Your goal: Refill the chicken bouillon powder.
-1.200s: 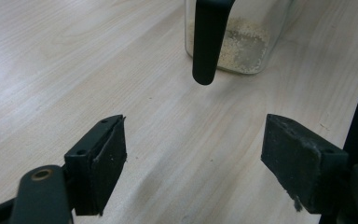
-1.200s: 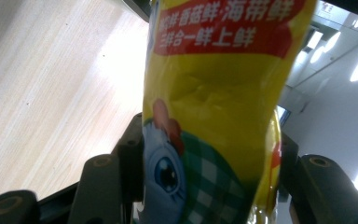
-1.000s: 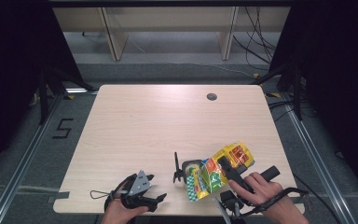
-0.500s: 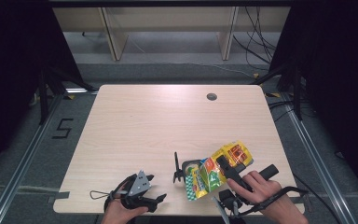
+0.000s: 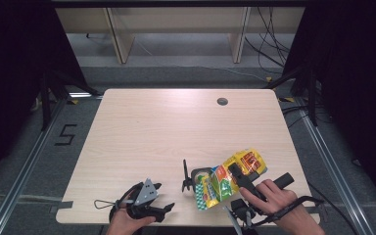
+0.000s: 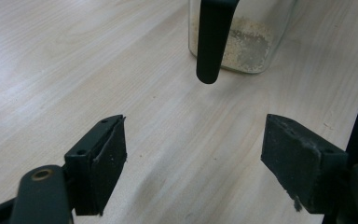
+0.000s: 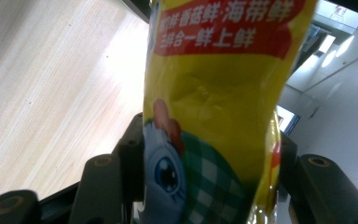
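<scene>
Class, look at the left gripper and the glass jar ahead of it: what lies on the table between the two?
Only bare tabletop lies between the open left gripper and the glass jar, as the left gripper view shows; the jar's black handle hangs toward the gripper.

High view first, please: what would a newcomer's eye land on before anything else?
The bright yellow packet at the table's near right edge, clamped in the right gripper and tipped over a clear jar. In the left gripper view, that jar holds pale powder at its bottom. The left gripper rests open at the near edge.
</scene>
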